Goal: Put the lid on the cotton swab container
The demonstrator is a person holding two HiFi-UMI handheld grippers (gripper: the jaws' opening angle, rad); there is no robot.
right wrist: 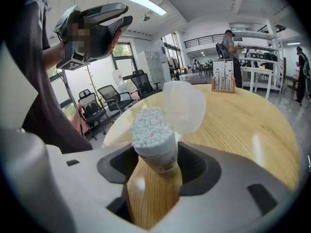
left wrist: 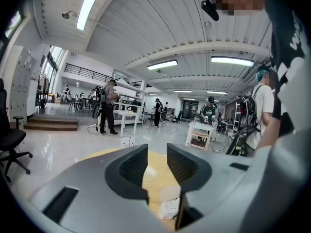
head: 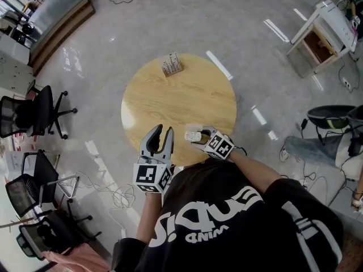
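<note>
A cotton swab container [right wrist: 154, 142], packed with white swabs and uncovered at the top, stands tilted between the jaws of my right gripper [right wrist: 155, 161], which is shut on it. Its round translucent lid [right wrist: 187, 106] lies just behind the container's top, tilted and resting against it. In the head view the container [head: 193, 136] is over the near edge of the round wooden table [head: 187, 95]. My left gripper [head: 160, 136] hovers just left of it, open with nothing between its jaws. The left gripper view shows only table wood in its gap [left wrist: 156, 165].
A wooden rack of sticks [head: 171, 64] stands at the table's far side. Black office chairs [head: 34, 112] and loose cables [head: 113, 194] are on the floor at the left. A white cart [head: 320, 35] stands at the far right. People stand in the distance.
</note>
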